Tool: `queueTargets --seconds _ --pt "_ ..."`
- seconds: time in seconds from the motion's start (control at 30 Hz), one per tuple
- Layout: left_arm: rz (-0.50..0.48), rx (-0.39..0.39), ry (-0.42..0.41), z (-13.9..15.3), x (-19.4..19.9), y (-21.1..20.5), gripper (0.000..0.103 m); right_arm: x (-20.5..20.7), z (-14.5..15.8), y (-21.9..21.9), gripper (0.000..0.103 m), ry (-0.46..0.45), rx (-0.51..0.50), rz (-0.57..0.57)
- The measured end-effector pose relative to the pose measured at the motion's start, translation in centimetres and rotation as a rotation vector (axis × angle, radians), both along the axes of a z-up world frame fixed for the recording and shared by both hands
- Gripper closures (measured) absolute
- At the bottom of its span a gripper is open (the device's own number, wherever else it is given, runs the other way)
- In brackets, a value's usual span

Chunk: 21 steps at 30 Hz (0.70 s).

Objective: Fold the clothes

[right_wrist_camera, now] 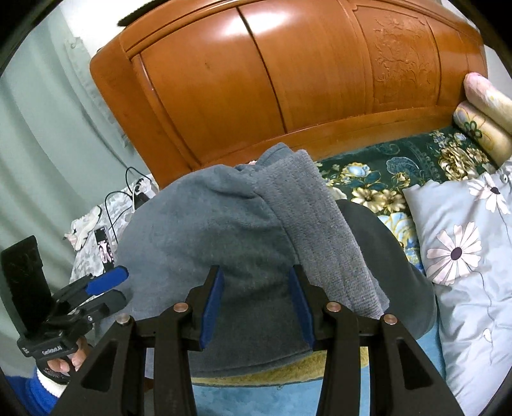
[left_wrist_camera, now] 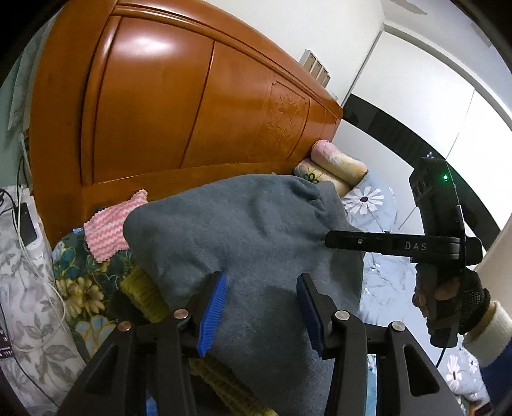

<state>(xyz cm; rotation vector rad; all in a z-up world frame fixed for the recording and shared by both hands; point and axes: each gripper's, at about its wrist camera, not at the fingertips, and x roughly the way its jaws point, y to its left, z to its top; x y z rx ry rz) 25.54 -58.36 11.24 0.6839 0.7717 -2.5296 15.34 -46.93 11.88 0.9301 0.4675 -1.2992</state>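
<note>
glossy orange wood headboard (left_wrist_camera: 179, 105) w/ carved panel, white wall (left_wrist_camera: 288, 28), green curtain (right_wrist_camera: 41, 134).

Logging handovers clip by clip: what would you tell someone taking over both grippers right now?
Left gripper: jaws apart, grey garment between them; a firm grip is not clear.
Right gripper: jaws apart around the same garment, grip likewise unclear.
The garment is bunched and raised over the bed, before the wooden headboard. A pink striped cloth lies behind it.
Done: garment picked up.
Left: spread it flat, fold it, then probably the other pieces.
</note>
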Motion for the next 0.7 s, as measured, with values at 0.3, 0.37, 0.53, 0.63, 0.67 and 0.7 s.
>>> queueTargets --seconds 0.3,0.37,0.53,0.63,0.67,0.7 --pt "-0.002 -0.019 0.029 2.7 2.0 1.8 0.037 1.4 2.4 3.8 0.059 0.024 -0.068 -0.036" --pt "0.005 -0.028 0.031 3.1 2.8 2.5 0.034 1.8 3.0 5.6 0.053 0.024 -0.104 -0.054" --pt "0.018 -0.041 0.047 3.4 4.9 5.0 0.022 3.7 1.8 10.4 0.041 0.007 -0.141 -0.085" --pt "0.027 -0.033 0.047 2.9 6.1 6.7 0.016 4.5 -0.2 12.4 0.037 -0.022 -0.119 -0.119" --pt "0.029 -0.028 0.046 2.6 6.4 7.3 0.013 4.8 -0.9 13.1 0.033 -0.026 -0.112 -0.133" --pt "0.030 -0.026 0.041 2.2 6.6 7.8 0.012 5.1 -1.5 13.7 0.029 -0.027 -0.104 -0.150"
